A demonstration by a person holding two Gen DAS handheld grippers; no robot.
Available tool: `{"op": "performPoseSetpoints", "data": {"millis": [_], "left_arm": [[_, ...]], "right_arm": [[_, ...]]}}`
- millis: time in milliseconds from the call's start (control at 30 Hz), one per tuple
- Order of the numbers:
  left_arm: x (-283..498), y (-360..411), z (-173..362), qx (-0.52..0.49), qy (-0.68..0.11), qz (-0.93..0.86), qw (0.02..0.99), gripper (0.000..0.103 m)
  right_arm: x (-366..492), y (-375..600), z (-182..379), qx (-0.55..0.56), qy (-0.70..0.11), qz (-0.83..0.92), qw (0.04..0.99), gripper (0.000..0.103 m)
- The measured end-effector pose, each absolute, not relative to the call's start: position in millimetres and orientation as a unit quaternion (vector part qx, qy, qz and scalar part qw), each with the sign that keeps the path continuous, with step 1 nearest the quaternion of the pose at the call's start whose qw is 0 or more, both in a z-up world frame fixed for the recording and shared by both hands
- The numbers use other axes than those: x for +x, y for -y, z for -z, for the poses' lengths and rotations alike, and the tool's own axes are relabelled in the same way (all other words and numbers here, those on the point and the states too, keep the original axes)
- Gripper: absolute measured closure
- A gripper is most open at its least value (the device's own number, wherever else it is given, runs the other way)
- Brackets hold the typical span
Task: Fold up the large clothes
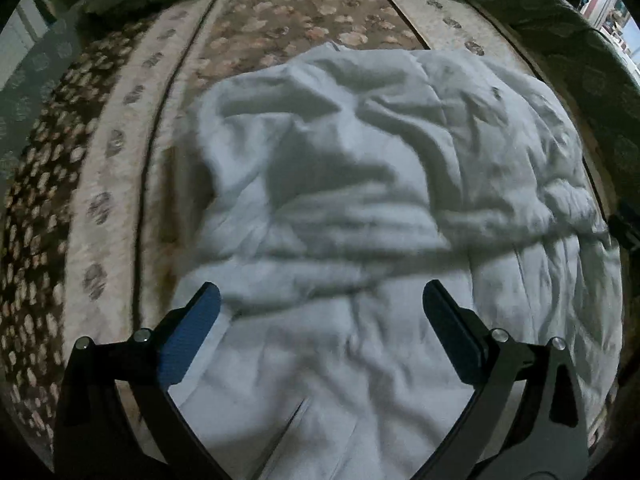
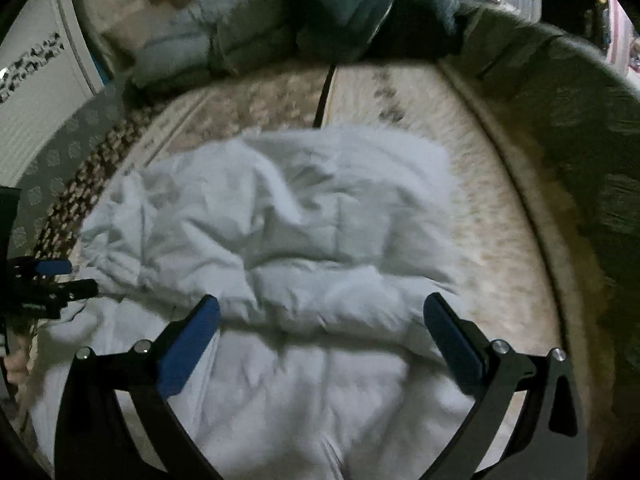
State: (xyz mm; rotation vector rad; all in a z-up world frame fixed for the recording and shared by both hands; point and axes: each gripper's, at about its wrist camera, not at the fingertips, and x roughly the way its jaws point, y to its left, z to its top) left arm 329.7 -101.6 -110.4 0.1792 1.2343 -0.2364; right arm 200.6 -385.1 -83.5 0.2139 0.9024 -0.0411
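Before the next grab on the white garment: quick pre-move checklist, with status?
1. Left gripper open: ok, jaws spread wide, nothing between them.
2. Right gripper open: ok, jaws spread, empty.
3. White garment flat enough to fold: not ok, it lies crumpled with heavy ridges across the middle.
4. Garment fully on the patterned bedcover: cannot tell, its near edge runs out of view under both grippers.
5. Grasp points (hem, corners, sleeves) identified: cannot tell, both views are blurred and no clear edge stands out.
6. Grippers clear of each other: ok, the left one shows at the far left edge of the right wrist view, apart.
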Motion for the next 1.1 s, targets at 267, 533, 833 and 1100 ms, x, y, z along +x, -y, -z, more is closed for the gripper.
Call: {"op": "performPoseSetpoints", "data": {"millis": [267, 533, 833, 1100], "left_arm": [[241.4, 53.7, 98.1, 0.069, -0.572, 0.104, 0.811, 0.003], [189.9, 7.8, 112.3, 0.07, -0.599, 0.087, 0.793, 0.003], [167.4, -9.5, 97.0, 0.054, -0.585, 0.062, 0.807, 0.003], [122.7, -15.0, 94.1, 0.078, -0.569, 0.061, 0.816, 0.003]], "right_arm": [[132.0, 404.0, 97.5, 0.152, -0.44, 0.026, 0.885, 0.003], [123.2, 399.3, 174.9, 0.172, -0.5, 0.051, 0.847, 0.039], [134.6, 396.1, 181.3, 0.154, -0.535, 0.049, 0.83, 0.038], [68.7, 368.6, 127.4, 0.137, -0.479, 0.012, 0.867, 0.017]]}}
